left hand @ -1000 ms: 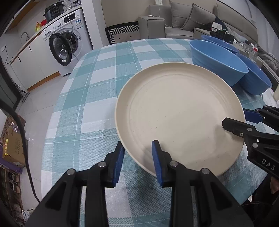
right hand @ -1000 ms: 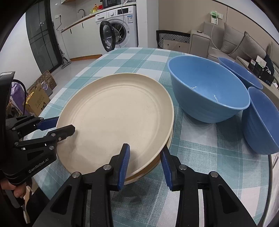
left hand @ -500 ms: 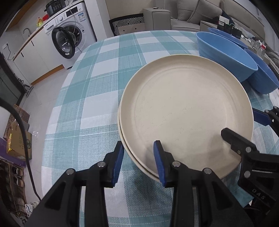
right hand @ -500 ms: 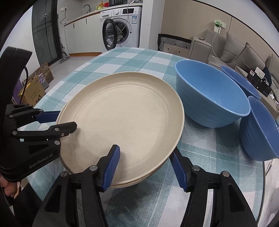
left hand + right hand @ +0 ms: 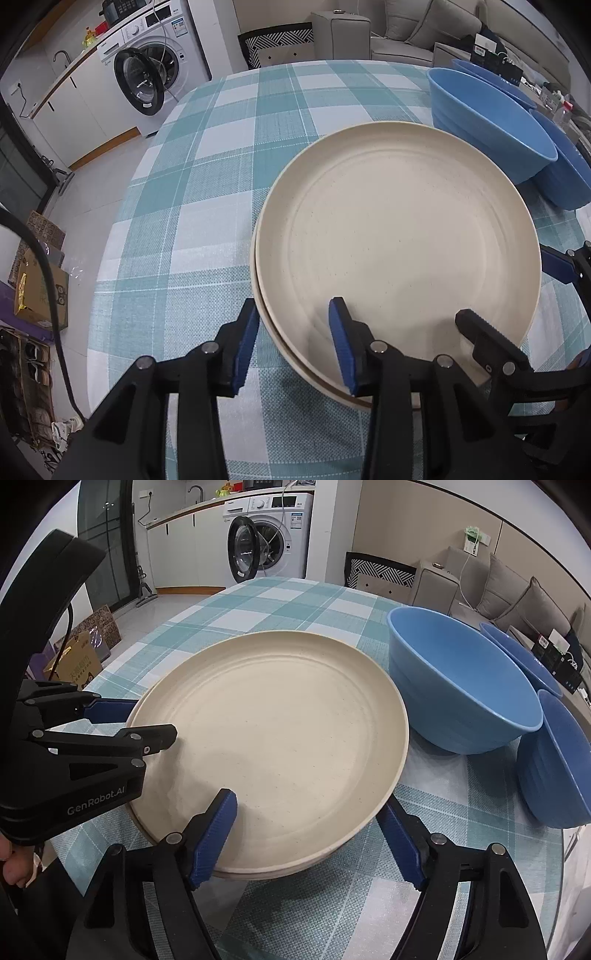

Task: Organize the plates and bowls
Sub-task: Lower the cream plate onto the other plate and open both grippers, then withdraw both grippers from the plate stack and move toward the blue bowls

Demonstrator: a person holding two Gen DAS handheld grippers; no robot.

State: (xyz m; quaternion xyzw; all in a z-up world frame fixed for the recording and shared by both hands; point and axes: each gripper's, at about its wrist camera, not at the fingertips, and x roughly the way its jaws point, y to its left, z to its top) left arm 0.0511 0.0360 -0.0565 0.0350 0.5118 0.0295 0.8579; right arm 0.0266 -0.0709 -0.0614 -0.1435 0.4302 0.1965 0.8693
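- L gripper (image 5: pixel 291 345): jaws have just been opening, now part spread; near rim of the top plate (image 5: pixel 399 258) sits between the blue pads (image 5: pixel 341 347), and we can't see either pad pressing on it.
- R gripper (image 5: pixel 306 838): jaws have just been opening, now spread wide, straddling the plate edge; pads clear of it.
- Top plate rests on a 2nd cream plate (image 5: pixel 258 873), only its rim showing; stack is on the checked tablecloth (image 5: pixel 207 206), near table edge.
- Writing: "GenRobot.AI" on L gripper body in R view; washer labels too small to read.
- Counts: we see 2 plates, 3 blue bowls (image 5: pixel 461 686), 2 grippers.
- Bowls just beside the stack, on its R side; big one nearly touches the plate rim.
- Around: washing machine (image 5: pixel 147 81) w/ door open, sofa (image 5: pixel 517 598), cardboard box (image 5: pixel 40 291) on floor.
- Thumb (image 5: pixel 13 867) at L edge of R view.
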